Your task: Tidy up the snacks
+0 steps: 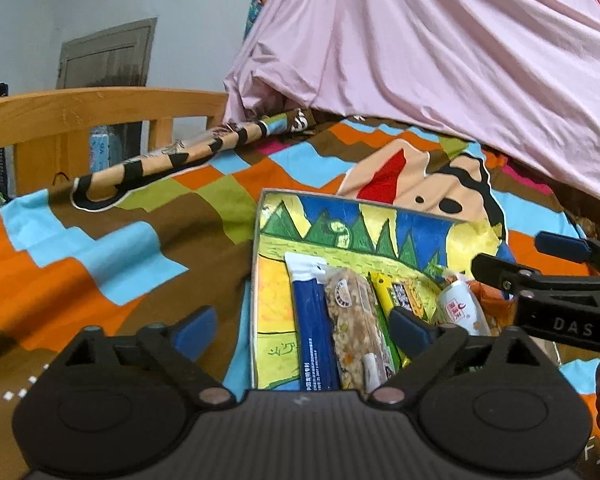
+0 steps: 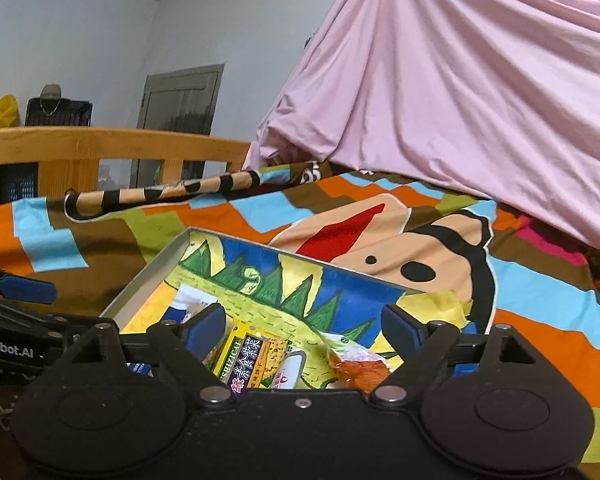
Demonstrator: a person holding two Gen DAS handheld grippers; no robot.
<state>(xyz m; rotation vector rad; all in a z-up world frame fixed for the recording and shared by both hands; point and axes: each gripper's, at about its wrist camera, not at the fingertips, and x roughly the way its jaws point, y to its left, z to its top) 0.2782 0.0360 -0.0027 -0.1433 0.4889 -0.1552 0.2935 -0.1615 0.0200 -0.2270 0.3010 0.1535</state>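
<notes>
A shallow box (image 1: 256,280) with a painted lining lies on the bed. In it lie a blue-and-white packet (image 1: 314,336), a clear nut bar (image 1: 354,328), a yellow-green packet (image 1: 396,300), a white packet with red print (image 1: 458,308) and an orange packet (image 1: 490,296). My left gripper (image 1: 304,330) is open and empty over the box's near left part. My right gripper (image 2: 304,326) is open and empty over the box (image 2: 148,276), above the yellow-green packet (image 2: 244,356), white packet (image 2: 290,372) and orange packet (image 2: 360,364). It also shows in the left wrist view (image 1: 528,256).
A colourful patterned bedspread (image 1: 100,256) covers the bed. A pink sheet (image 1: 440,48) is draped over something at the back. A wooden bed rail (image 1: 80,108) runs along the left. A striped roll (image 1: 172,156) lies near the rail. The left gripper shows at the right wrist view's left edge (image 2: 24,288).
</notes>
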